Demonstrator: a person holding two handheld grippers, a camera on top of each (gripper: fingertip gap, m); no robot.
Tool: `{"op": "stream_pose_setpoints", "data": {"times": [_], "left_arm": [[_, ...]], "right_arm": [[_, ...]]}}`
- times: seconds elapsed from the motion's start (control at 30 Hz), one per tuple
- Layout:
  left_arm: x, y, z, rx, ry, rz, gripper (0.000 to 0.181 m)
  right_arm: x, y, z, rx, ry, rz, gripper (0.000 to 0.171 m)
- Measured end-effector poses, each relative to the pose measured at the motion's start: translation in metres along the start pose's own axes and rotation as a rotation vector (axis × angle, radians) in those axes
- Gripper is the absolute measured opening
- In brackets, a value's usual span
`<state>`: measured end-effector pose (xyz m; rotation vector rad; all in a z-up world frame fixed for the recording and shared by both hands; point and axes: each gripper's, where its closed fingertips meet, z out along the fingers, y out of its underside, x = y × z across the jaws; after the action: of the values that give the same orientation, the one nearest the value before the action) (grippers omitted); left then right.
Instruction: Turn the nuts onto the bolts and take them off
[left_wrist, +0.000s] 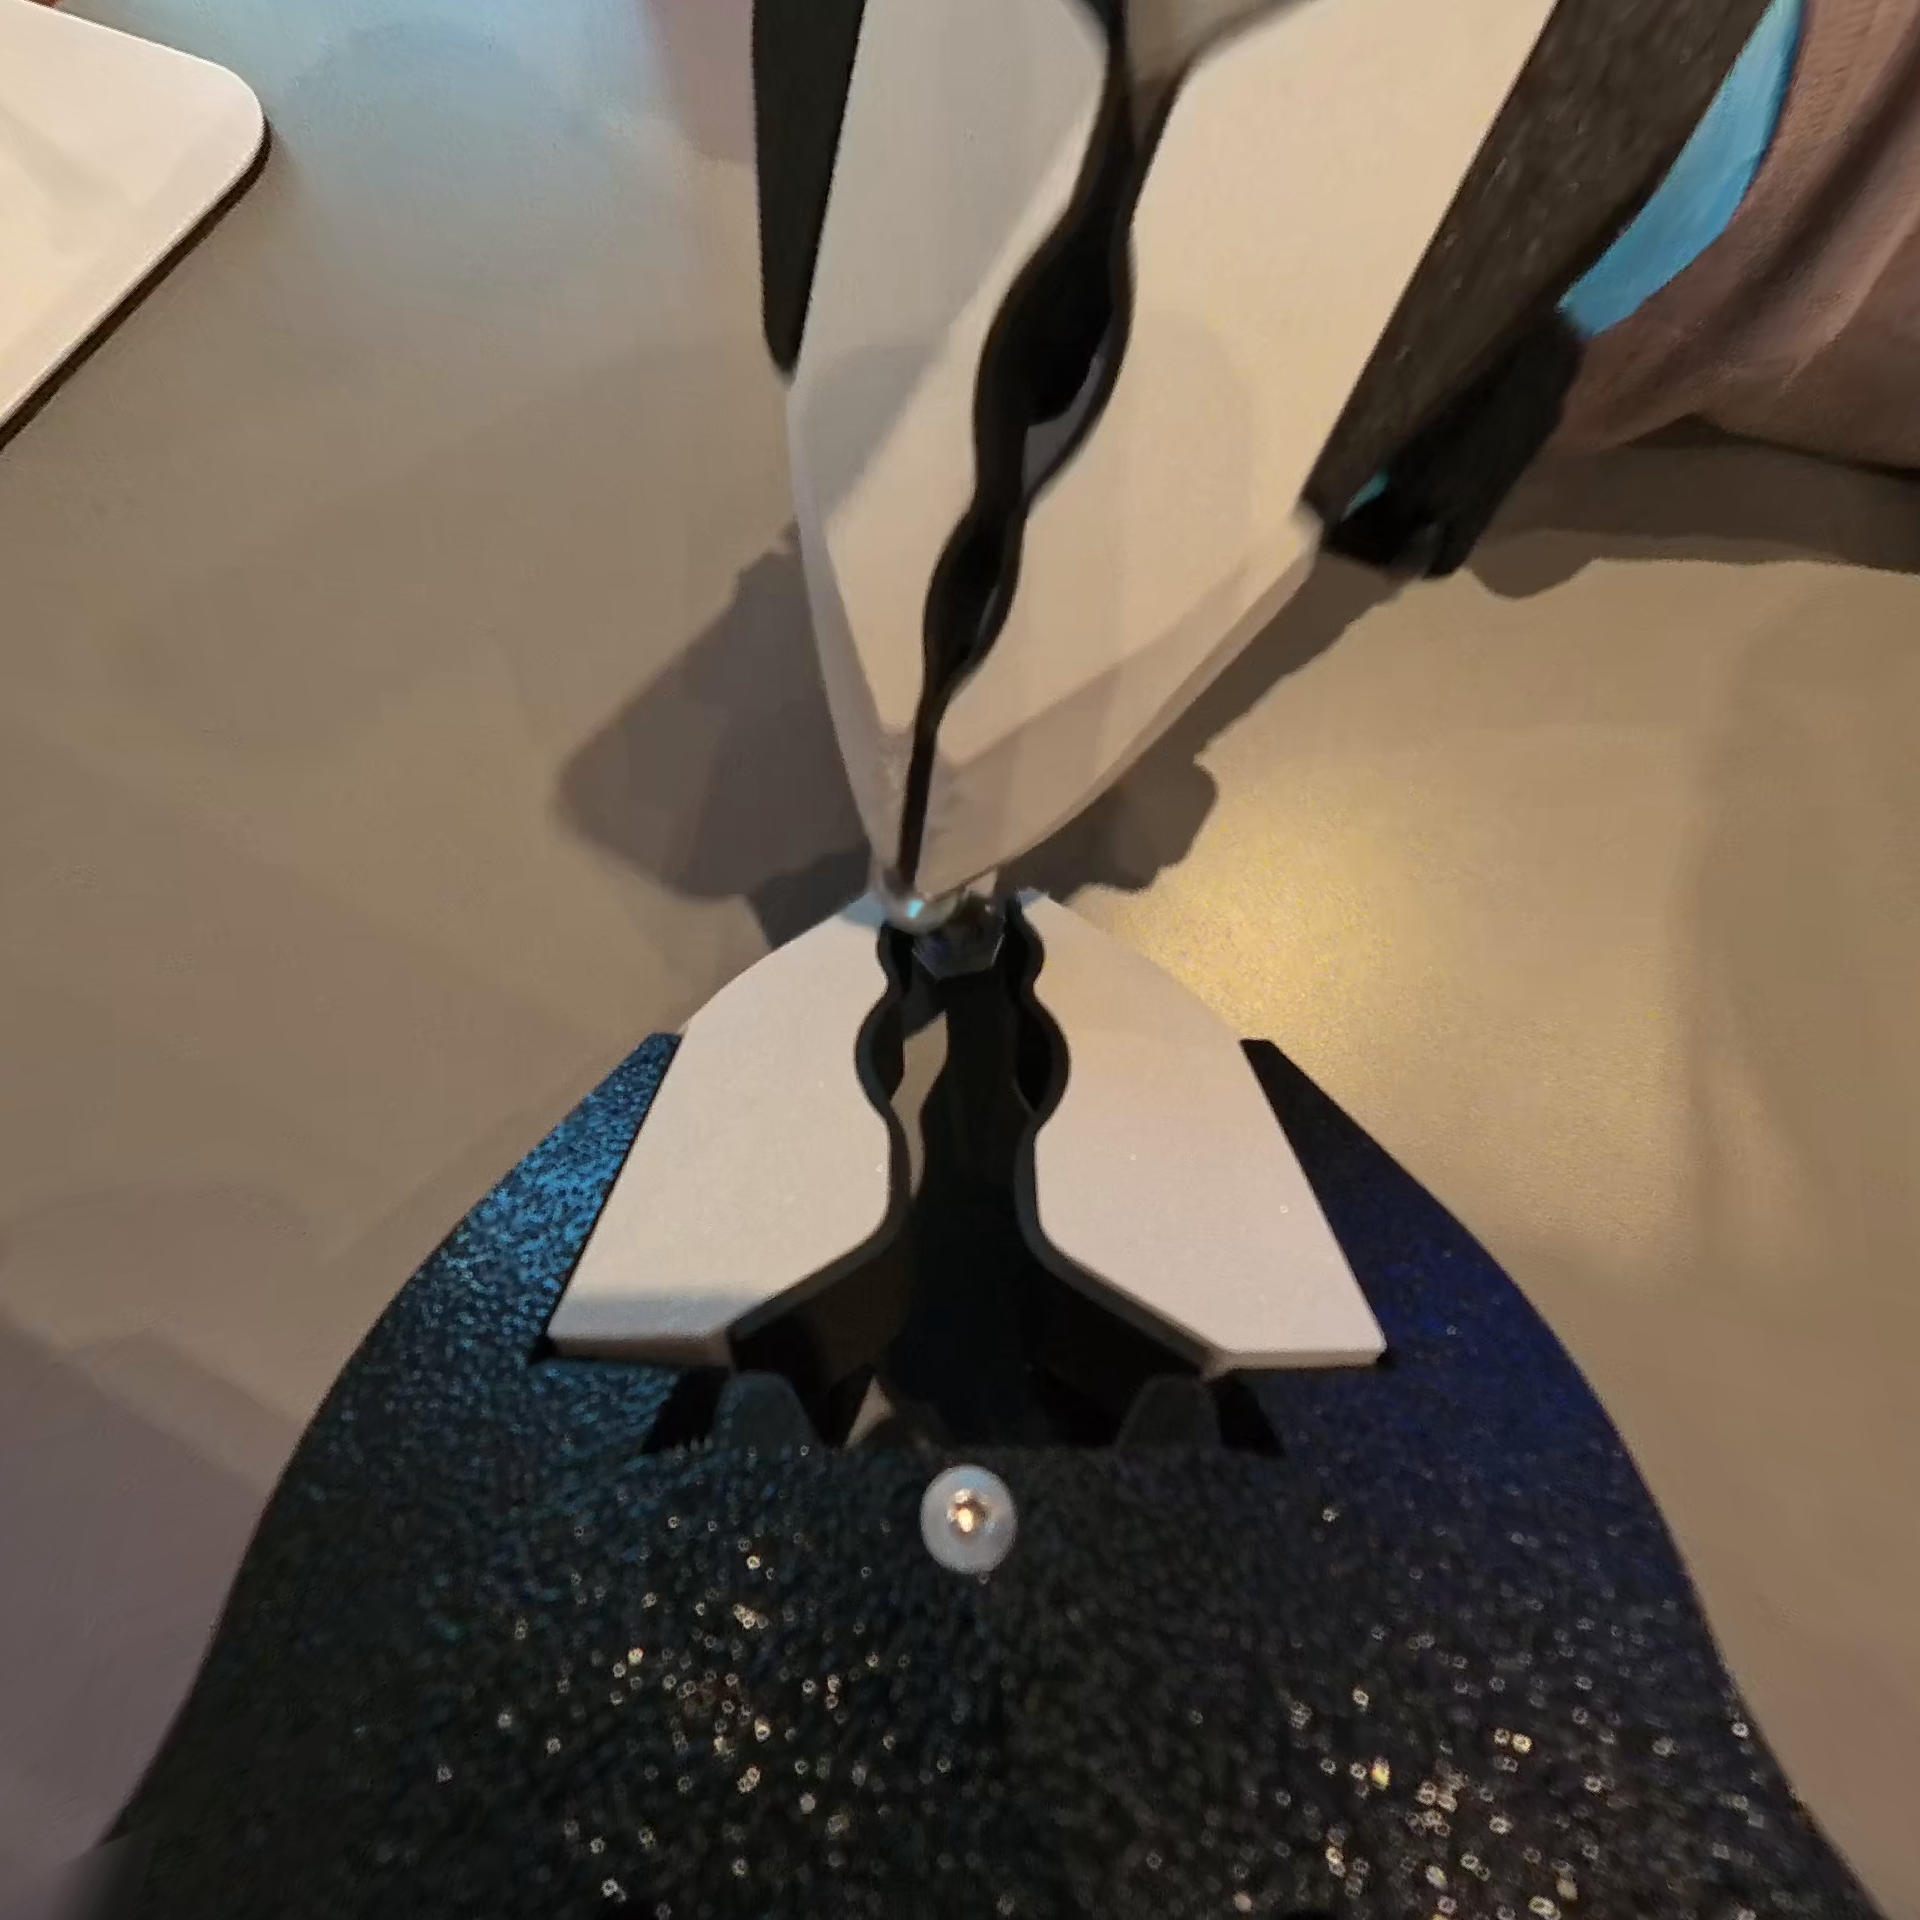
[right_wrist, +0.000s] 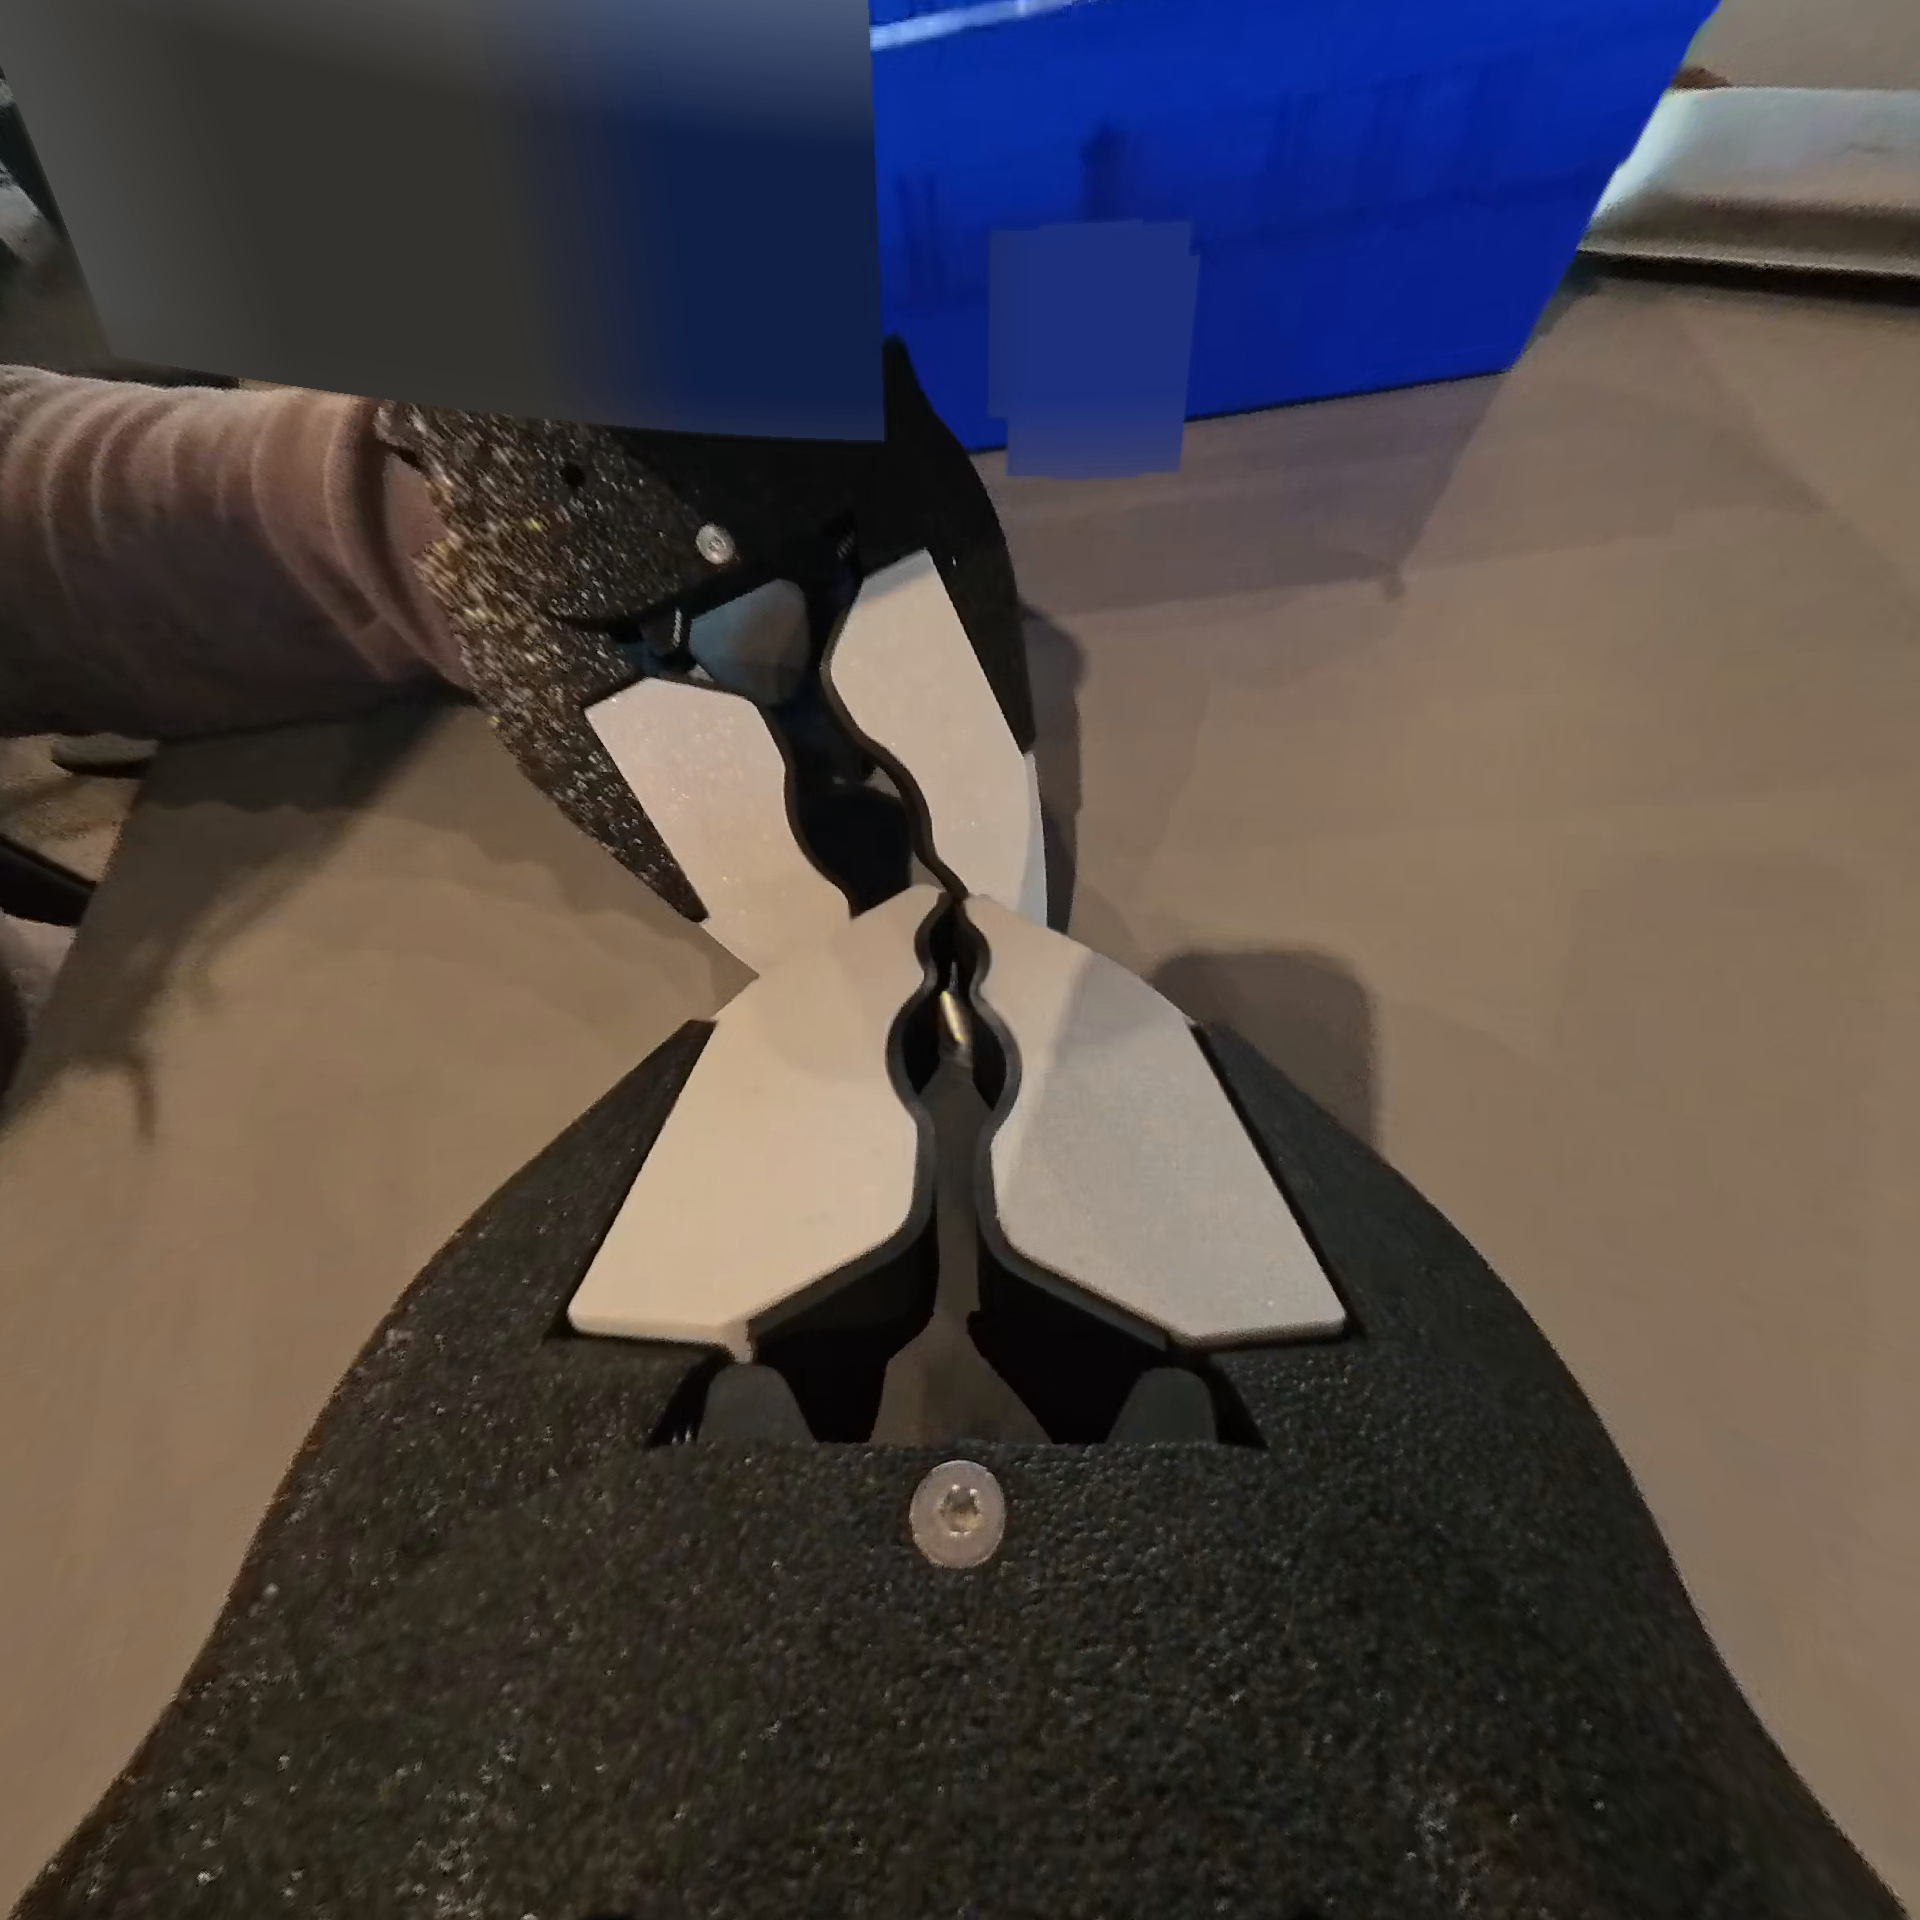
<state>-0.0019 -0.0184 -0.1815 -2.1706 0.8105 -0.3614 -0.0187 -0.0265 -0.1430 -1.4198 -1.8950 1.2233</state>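
My left gripper (left_wrist: 961, 932) is shut on a small dark hex nut (left_wrist: 961, 948) at its fingertips, just above the tan table. My right gripper (left_wrist: 920, 883) comes in from above in the left wrist view, shut on a shiny bolt (left_wrist: 909, 906) whose rounded end sits right against the nut. In the right wrist view my right gripper (right_wrist: 951, 916) has its fingers closed around the bolt's metal shaft (right_wrist: 954, 1013). The left gripper (right_wrist: 932, 880) meets it tip to tip from the upper left. The nut is hidden in the right wrist view.
A white board (left_wrist: 104, 187) lies at the far left of the table. A blue bin (right_wrist: 1299, 208) stands behind the grippers, with a grey tray (right_wrist: 1766, 177) to its right. A person's brown sleeve (right_wrist: 187, 540) holds the left gripper. Across from one pair of fingers to the other is roughly 4 centimetres.
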Motion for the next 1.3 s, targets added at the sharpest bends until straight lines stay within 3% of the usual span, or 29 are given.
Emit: {"op": "stream_pose_setpoints", "data": {"times": [0.13, 0.47, 1.1, 1.3], "left_arm": [[0.000, 0.000, 0.000, 0.000, 0.000, 0.000, 0.016], [0.000, 0.000, 0.000, -0.001, -0.001, -0.001, 0.016], [0.001, -0.001, 0.000, 0.008, 0.005, 0.002, 0.016], [0.002, 0.000, 0.001, -0.002, 0.002, 0.001, 0.016]], "right_arm": [[0.003, -0.010, -0.009, 0.077, -0.015, 0.045, 0.000], [0.004, 0.002, 0.001, -0.032, 0.028, 0.003, 0.000], [-0.002, 0.006, -0.010, -0.047, -0.062, 0.060, 0.000], [0.005, -0.005, -0.012, 0.014, 0.029, -0.018, 0.001]]}}
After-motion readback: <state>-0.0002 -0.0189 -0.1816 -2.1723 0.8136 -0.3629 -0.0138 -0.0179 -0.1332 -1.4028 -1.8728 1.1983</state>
